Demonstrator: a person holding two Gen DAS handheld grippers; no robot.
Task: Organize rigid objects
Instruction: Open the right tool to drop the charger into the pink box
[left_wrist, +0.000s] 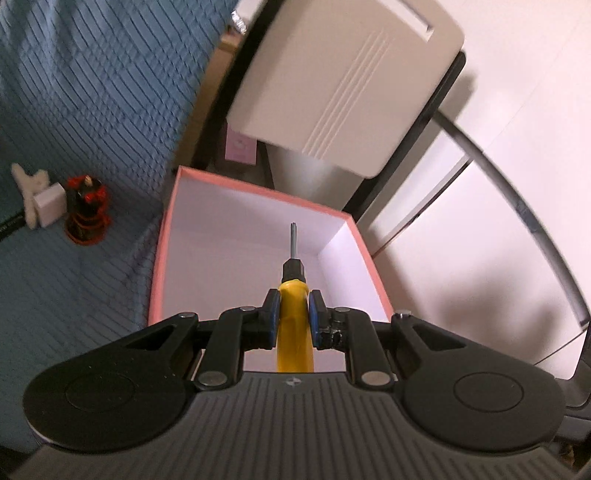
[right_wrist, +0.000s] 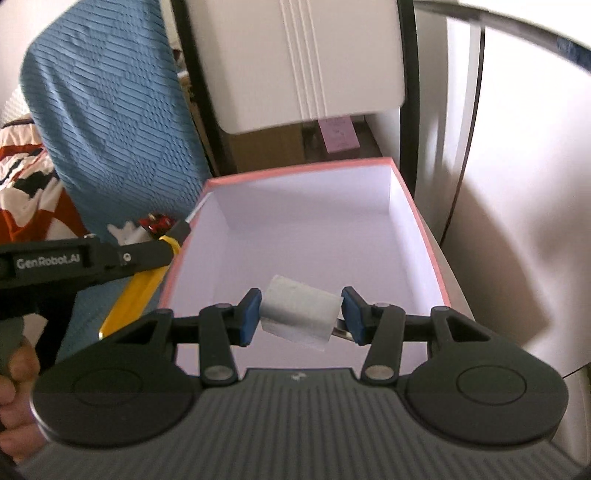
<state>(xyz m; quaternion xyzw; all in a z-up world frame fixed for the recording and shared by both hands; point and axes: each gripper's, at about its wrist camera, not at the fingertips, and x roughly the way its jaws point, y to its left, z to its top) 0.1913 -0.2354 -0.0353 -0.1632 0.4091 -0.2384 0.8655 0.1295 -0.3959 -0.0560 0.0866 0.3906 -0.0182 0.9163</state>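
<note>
My left gripper (left_wrist: 292, 301) is shut on a yellow-handled screwdriver (left_wrist: 293, 328), its metal tip pointing over the open pink box (left_wrist: 258, 192) with a white inside. My right gripper (right_wrist: 301, 306) is shut on a white plug adapter (right_wrist: 299, 315) and holds it above the near end of the same pink box (right_wrist: 295, 166). The left gripper (right_wrist: 110, 258) with the screwdriver (right_wrist: 136, 295) also shows in the right wrist view, at the box's left rim. The inside of the box looks bare.
A blue ribbed cover (left_wrist: 92, 110) lies left of the box, with a red and black figurine (left_wrist: 86, 210) and a small white block (left_wrist: 46, 205) on it. A beige chair back (left_wrist: 343, 81) rises behind the box. White cabinet fronts (left_wrist: 480, 240) stand to the right.
</note>
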